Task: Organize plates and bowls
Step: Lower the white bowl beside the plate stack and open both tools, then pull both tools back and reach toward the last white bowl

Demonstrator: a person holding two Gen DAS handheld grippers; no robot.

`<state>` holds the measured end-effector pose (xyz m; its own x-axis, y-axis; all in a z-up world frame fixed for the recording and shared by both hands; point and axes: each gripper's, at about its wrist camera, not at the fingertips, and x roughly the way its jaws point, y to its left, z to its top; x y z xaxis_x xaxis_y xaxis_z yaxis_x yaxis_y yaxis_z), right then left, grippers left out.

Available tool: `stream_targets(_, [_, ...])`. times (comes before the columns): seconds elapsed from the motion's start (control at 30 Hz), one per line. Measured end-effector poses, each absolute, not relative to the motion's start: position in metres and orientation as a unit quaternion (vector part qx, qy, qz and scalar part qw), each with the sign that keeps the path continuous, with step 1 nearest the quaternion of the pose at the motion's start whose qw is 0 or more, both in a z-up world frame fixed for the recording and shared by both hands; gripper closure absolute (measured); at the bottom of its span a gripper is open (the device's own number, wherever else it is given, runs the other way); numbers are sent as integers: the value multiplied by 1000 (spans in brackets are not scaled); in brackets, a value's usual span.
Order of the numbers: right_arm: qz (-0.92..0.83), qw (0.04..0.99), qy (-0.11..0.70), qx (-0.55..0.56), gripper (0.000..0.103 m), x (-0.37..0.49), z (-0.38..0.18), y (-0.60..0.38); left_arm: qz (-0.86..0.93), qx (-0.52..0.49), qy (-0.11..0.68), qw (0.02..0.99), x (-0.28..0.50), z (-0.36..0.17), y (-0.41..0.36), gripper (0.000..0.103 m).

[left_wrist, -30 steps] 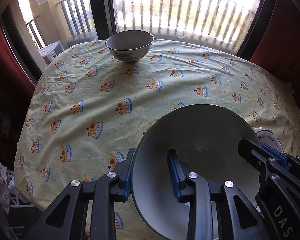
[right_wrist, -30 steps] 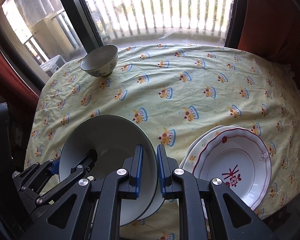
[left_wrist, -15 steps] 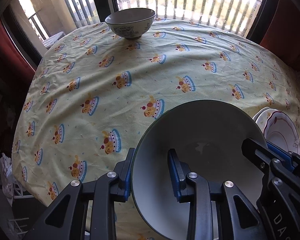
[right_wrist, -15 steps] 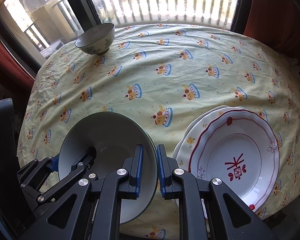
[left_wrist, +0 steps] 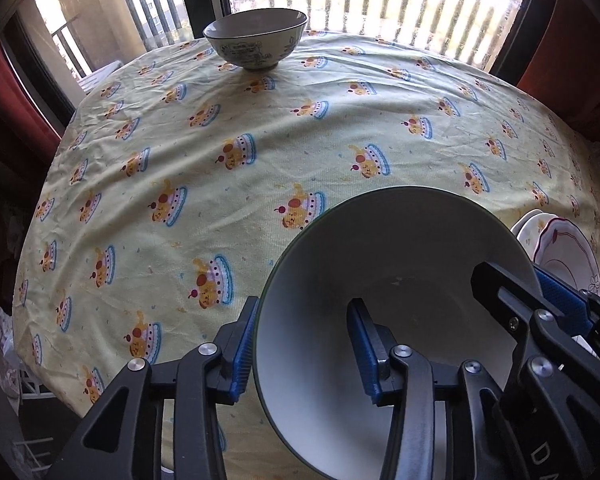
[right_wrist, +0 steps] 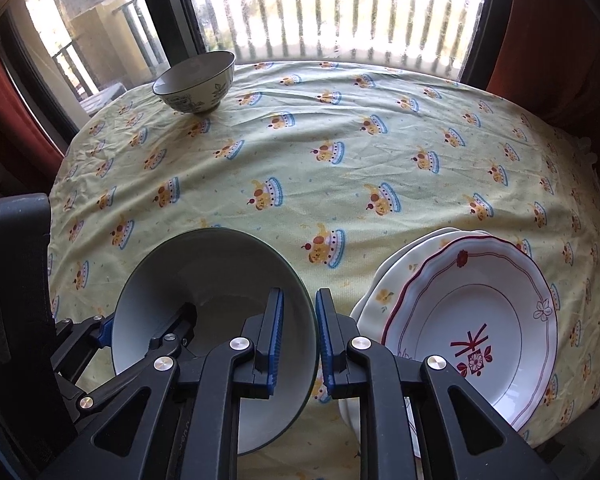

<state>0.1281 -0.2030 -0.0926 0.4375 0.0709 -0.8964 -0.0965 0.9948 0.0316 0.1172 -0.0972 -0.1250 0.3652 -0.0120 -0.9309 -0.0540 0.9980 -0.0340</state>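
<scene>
My left claw (left_wrist: 302,344) and right claw (right_wrist: 299,336) each straddle a rim of the large grey bowl (left_wrist: 388,280) on the bench (right_wrist: 340,184); both have just been opening, pads off the wall, the left wider. Just right lie the stacked plates (right_wrist: 472,312). The small patterned bowl (right_wrist: 196,82) stands at the far edge.

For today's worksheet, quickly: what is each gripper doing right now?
Left gripper: jaws just opening, pads off the rim of the large grey-green ceramic bowl between them.
Right gripper: jaws just opening, straddling that bowl's opposite rim, gripping nothing.
</scene>
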Motion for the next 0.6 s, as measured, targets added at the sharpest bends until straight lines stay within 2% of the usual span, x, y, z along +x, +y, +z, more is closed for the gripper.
stream_targets(0.03, [52,845,532,-10,65,129,-93,-203,14,-30,559,828,117,-123,-96,41])
stream_targets(0.07, [53,845,533,-8,57,129,-93,-202,16,-27,553,832,116,-119,-95,40])
stream_targets(0.1, [47,847,530,-8,45,129,-91,-203,15,-25,548,836,116,-115,-94,37])
stream_targets(0.13, [43,850,525,-8,37,128,-88,-204,13,-25,544,838,116,-112,-93,31])
stream_targets(0.23, [47,853,519,-1,36,128,-80,-203,2,-28,533,845,115,-102,-91,22])
stream_targets(0.3, [52,851,522,6,36,129,-76,-201,2,-27,530,847,116,-97,-89,20])
stream_targets(0.6, [65,852,520,5,28,151,-60,-176,4,-35,526,850,138,-78,-61,19])
